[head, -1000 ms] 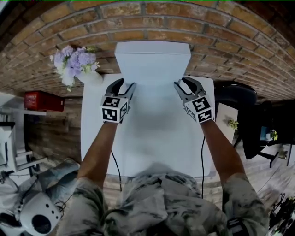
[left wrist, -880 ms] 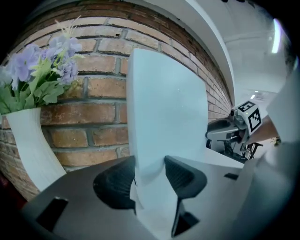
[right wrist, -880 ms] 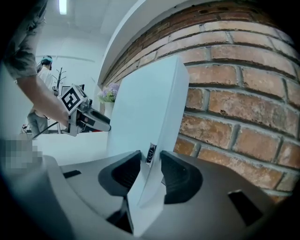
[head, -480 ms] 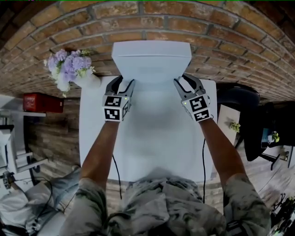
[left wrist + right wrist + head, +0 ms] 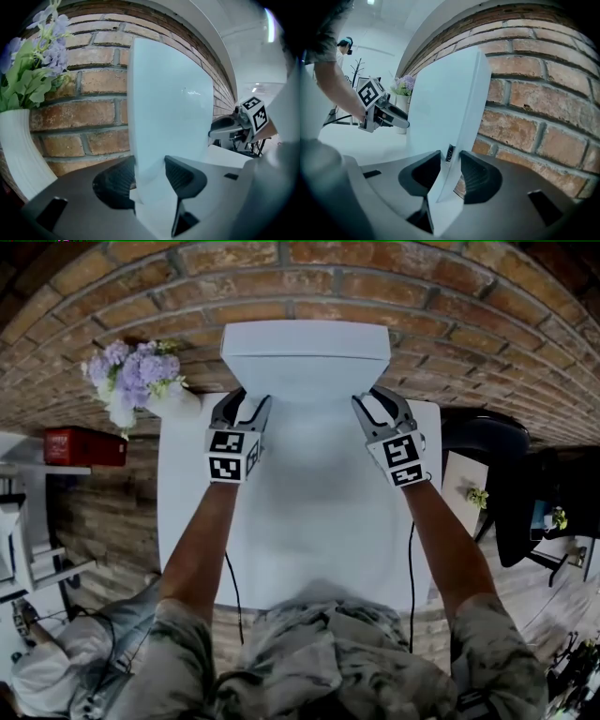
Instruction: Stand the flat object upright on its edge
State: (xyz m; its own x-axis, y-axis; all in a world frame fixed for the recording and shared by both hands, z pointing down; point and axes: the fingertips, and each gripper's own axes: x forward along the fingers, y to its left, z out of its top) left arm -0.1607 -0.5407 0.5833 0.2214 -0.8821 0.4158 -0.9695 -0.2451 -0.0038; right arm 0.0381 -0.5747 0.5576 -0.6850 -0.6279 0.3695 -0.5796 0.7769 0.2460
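white panel [image 5: 306, 357] upright on its edge at the far side of the table [image 5: 309, 521], by the brick wall [image 5: 394, 292]
left tongs [image 5: 249, 399] clamp its left edge, right tongs [image 5: 373, 397] clamp its right edge; flower vase [image 5: 131, 381] sits left of it

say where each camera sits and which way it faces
Head view: on the person's head, steeply down at table and brick wall; both forearms, left gripper, right gripper show.
Left gripper view: on the left gripper, along its jaws, shut on the white panel; right gripper beyond.
Right gripper view: on the right gripper, jaws shut on the white panel's other edge; left forearm shows.
Shared: all three show the white panel.
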